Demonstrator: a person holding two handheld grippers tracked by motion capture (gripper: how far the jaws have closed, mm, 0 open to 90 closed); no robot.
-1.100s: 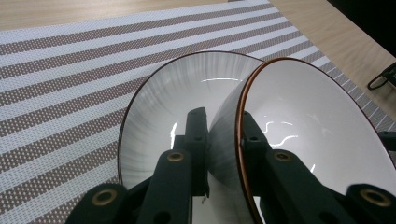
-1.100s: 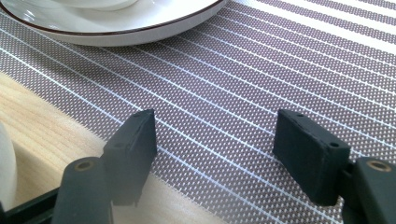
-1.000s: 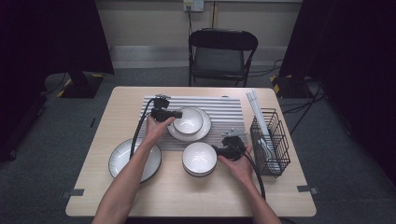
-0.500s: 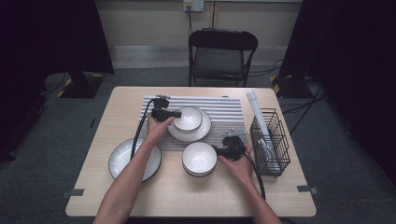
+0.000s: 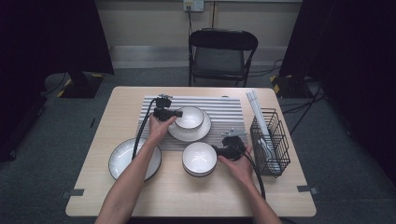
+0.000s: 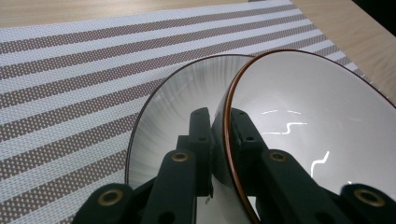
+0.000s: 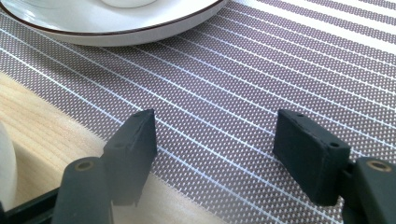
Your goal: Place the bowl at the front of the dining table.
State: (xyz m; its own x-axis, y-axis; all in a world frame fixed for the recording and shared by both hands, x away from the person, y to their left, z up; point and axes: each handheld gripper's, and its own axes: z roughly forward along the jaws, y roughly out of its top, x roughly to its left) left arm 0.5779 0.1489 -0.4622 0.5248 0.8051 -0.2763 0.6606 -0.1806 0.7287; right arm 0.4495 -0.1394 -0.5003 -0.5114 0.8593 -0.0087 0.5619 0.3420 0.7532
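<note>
A small white bowl (image 5: 189,116) with a dark rim rests on a white plate (image 5: 189,133) on the striped mat (image 5: 224,109). My left gripper (image 5: 173,113) is shut on the bowl's left rim. In the left gripper view one jaw is inside the bowl (image 6: 317,121) and one outside, over the plate (image 6: 173,107); my left gripper (image 6: 219,116) pinches the rim. My right gripper (image 5: 223,148) sits just right of a second white bowl (image 5: 199,158). In the right gripper view my right gripper (image 7: 215,135) is open over the mat (image 7: 261,74), nothing between its jaws.
A larger dark-rimmed plate (image 5: 123,161) lies on the wooden table (image 5: 187,196) at the front left. A black wire rack (image 5: 271,140) stands at the right edge with white pieces in it. A folding chair (image 5: 222,51) stands beyond the table.
</note>
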